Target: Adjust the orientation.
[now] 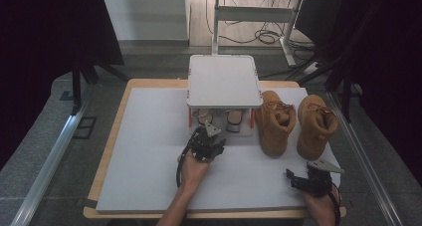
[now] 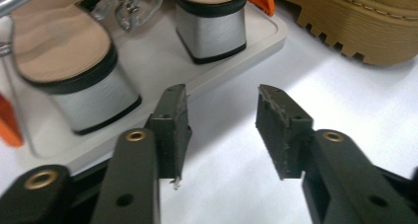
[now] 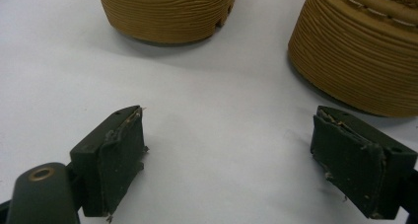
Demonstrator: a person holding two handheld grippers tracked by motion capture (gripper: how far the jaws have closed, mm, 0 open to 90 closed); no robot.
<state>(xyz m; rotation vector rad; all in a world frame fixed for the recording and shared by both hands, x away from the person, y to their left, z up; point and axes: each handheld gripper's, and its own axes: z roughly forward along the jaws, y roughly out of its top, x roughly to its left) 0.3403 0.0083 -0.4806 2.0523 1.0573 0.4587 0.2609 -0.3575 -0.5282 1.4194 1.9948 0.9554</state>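
Left tongs (image 1: 213, 136) spread, nothing between the pads, parked just in front of the lower shelf of a small 2-tier rack (image 1: 224, 80) at bench (image 1: 149, 136) centre. On that shelf a pair of block-heel sandals (image 2: 74, 61), silver heels facing the tongs, toes pointing away under the top tray. In the left gripper view, near sandal heel just ahead and to the left of the pads, second heel (image 2: 212, 29) farther up, both sitting on the shelf base, not touched. Long axis of each sandal running roughly away from the person, in line with the reach. Right tongs (image 1: 294, 178) spread wide, empty, resting low at the bench's near right corner, well apart from the rack. 2 tan boots (image 1: 293, 121) upright on the bench right of the rack, heels toward the right tongs. Left hand clearly nearer the sandals; likely next grab on a heel, needing a slight shift to the left in the left gripper view and forward.
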